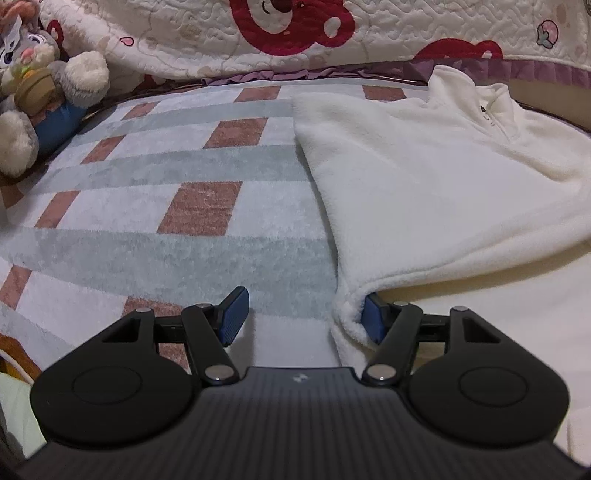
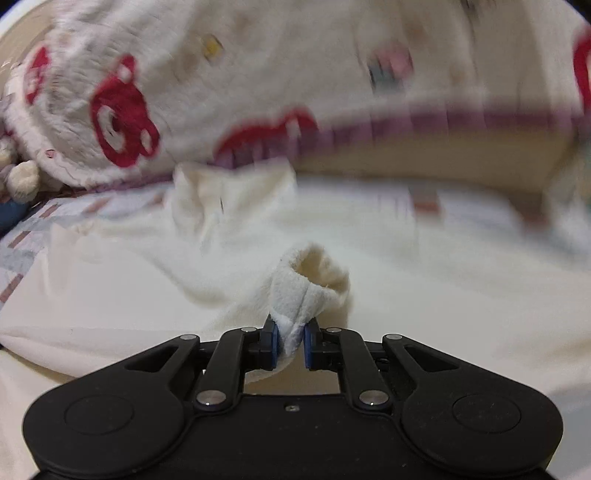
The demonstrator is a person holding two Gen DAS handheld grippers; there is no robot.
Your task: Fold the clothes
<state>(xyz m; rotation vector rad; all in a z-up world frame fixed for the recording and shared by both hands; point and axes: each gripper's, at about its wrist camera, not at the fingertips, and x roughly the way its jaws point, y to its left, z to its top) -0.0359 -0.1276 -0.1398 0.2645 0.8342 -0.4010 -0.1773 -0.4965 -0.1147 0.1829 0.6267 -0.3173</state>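
Observation:
A white fleece sweater (image 1: 424, 177) with a zip collar lies spread on a checked blanket (image 1: 166, 206). My left gripper (image 1: 303, 317) is open at the sweater's near left corner; its right pad sits under a lifted fold of fleece, its left pad over bare blanket. In the right wrist view the same sweater (image 2: 184, 266) fills the middle, blurred. My right gripper (image 2: 290, 343) is shut on a sleeve cuff (image 2: 310, 284), held up above the sweater's body.
A quilt with red bear prints (image 1: 295, 33) hangs along the back, also in the right wrist view (image 2: 122, 110). A grey plush rabbit (image 1: 40, 92) sits at the far left on the blanket.

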